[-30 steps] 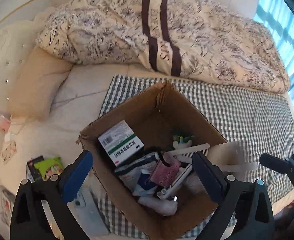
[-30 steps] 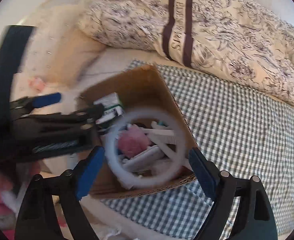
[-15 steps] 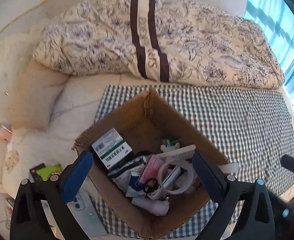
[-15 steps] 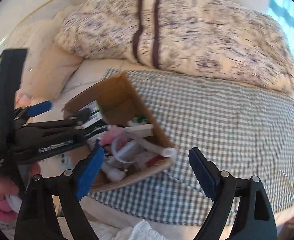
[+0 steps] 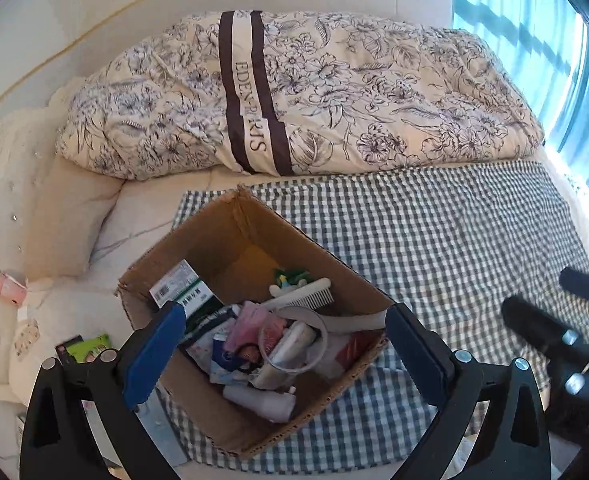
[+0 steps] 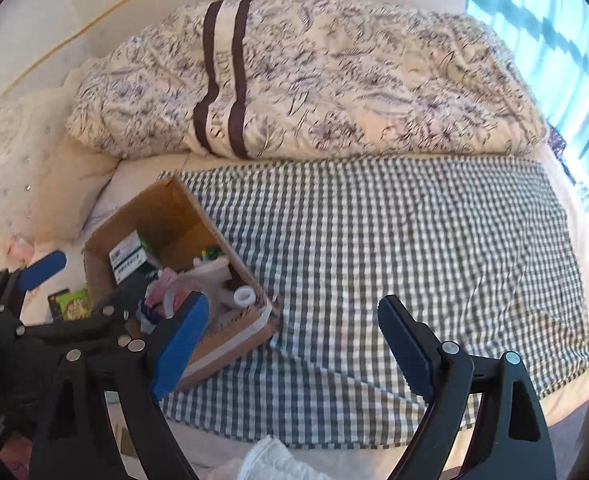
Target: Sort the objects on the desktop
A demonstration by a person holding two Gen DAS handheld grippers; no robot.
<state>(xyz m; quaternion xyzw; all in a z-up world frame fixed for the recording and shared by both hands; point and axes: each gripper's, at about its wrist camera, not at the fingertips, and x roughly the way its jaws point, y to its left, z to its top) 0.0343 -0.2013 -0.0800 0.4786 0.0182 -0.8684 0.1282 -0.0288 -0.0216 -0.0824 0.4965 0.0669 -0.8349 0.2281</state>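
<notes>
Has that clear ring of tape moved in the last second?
Yes. The tape ring, earlier held above the cardboard box by the right gripper, now lies inside it.

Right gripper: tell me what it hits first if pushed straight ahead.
Probably the checked cloth on the bed: the open right gripper frames only bare cloth, with the cardboard box off to its left. Depth is uncertain.

bed (image 6: 142,176) under checked cloth (image 6: 414,248), duvet (image 5: 334,92)

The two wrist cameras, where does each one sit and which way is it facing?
Left wrist: on the open left gripper, looking down into the cardboard box; the right gripper shows at right.
Right wrist: on the open right gripper, over the checked cloth; the left gripper shows at left.
Shared: box, cloth, quilt.
</notes>
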